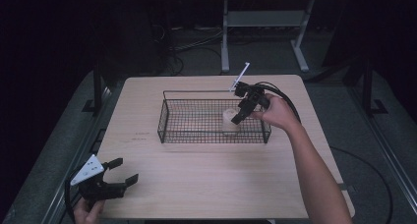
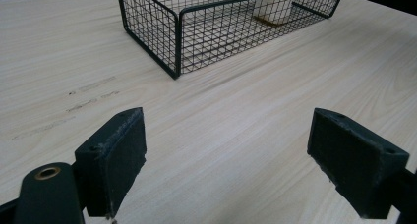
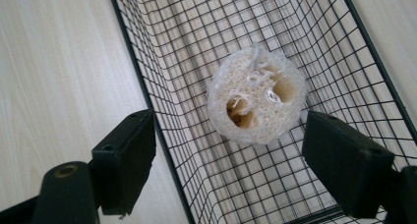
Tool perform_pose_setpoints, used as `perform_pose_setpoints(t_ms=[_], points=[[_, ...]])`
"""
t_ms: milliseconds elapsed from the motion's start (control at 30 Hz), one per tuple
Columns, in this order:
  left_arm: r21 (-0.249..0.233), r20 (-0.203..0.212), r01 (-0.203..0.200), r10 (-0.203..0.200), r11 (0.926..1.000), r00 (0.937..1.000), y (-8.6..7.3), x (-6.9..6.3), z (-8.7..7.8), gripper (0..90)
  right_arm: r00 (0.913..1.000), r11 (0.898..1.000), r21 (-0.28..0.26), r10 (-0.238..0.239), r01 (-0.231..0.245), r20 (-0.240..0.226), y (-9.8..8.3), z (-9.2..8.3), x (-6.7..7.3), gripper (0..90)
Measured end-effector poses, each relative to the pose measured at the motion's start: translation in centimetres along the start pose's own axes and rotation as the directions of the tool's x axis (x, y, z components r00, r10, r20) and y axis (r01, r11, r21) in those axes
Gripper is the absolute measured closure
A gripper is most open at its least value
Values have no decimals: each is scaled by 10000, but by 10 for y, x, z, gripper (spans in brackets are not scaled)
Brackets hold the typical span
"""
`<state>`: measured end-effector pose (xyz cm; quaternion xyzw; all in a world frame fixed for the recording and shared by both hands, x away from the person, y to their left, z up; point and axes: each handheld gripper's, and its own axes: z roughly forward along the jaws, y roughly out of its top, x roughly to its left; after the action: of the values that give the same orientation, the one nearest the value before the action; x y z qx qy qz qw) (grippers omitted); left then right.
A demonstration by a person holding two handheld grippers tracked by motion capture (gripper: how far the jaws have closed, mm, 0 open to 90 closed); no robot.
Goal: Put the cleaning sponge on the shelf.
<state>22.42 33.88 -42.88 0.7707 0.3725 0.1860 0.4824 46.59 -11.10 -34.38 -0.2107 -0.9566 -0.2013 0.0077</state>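
Note:
A black wire basket (image 1: 169, 117) (image 2: 162, 27) (image 3: 162, 62) stands on the light wooden table (image 1: 206, 175). Inside it, near its right end, a pale loofah piece (image 1: 230, 121) (image 3: 255, 103) (image 2: 273, 5) stands upright on the mesh floor. My right gripper (image 1: 244, 110) (image 3: 228, 153) hangs open above the loofah, its jaws wide apart and not touching it. At the table's front left corner my left gripper (image 1: 123, 171) (image 2: 226, 155) is open over bare wood with nothing between its jaws, pointing toward the basket.
Faint dark marks (image 1: 140, 135) (image 2: 91, 94) sit on the wood left of the basket. Beyond the table stand a desk frame's metal legs (image 1: 225, 42) and cables (image 1: 182, 47) on the dark floor.

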Motion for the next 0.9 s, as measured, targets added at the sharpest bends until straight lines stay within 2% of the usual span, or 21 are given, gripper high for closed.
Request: perform_pose_setpoints(t_ms=[300, 900], points=[[5, 19, 13, -14, 10000, 10000, 0, -1, 0, 141, 9996, 9996, 100, -273, 273, 22, -2, -5, 11, 193], [34, 27, -29, 29, 10000, 10000, 0, -2, 1, 141, 9993, 9993, -6, -373, 373, 35, -18, -7, 22, 184]])
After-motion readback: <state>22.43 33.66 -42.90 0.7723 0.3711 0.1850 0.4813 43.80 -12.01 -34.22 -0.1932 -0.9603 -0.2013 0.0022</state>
